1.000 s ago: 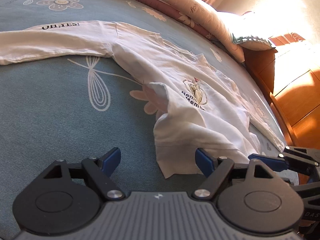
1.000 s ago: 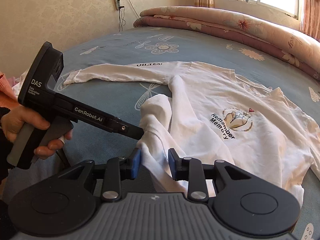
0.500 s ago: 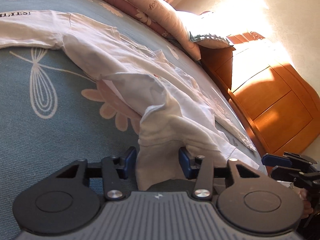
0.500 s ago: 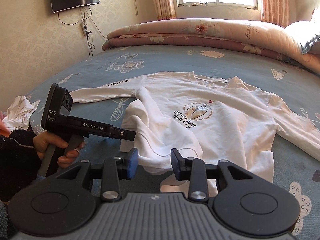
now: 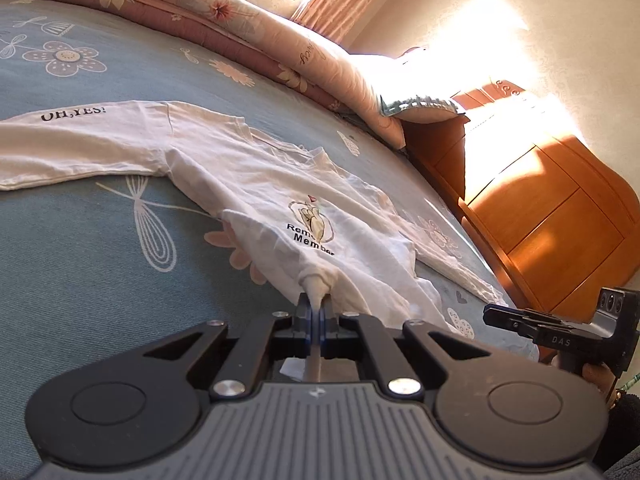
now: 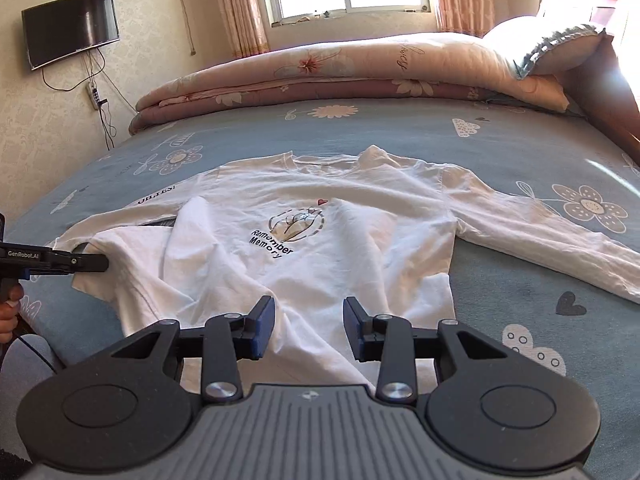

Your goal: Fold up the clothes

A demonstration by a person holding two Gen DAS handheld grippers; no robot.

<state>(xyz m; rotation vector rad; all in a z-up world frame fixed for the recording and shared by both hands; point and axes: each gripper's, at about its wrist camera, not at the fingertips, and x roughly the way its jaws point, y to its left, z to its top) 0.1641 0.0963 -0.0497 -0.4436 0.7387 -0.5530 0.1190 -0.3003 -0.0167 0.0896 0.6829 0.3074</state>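
Note:
A white long-sleeved shirt with a "Remember Memory" print lies face up on the blue flowered bed sheet, both sleeves spread out. My left gripper is shut on a pinched bunch of the shirt's lower left hem corner and holds it slightly raised. In the right wrist view that corner is folded over the shirt, with the left gripper at its edge. My right gripper hovers over the bottom hem near the middle, jaws apart, pads not pressing the cloth. It also shows in the left wrist view as the right gripper, at the far right.
A folded floral quilt and a pillow lie along the bed's far side. A wooden headboard stands on the right. A wall TV hangs at the left. A person's hand holds the left gripper's handle.
The left jaws have closed on the shirt's hem corner and lifted it a little. The right gripper has widened, come off the bunched cloth and slid right along the hem.

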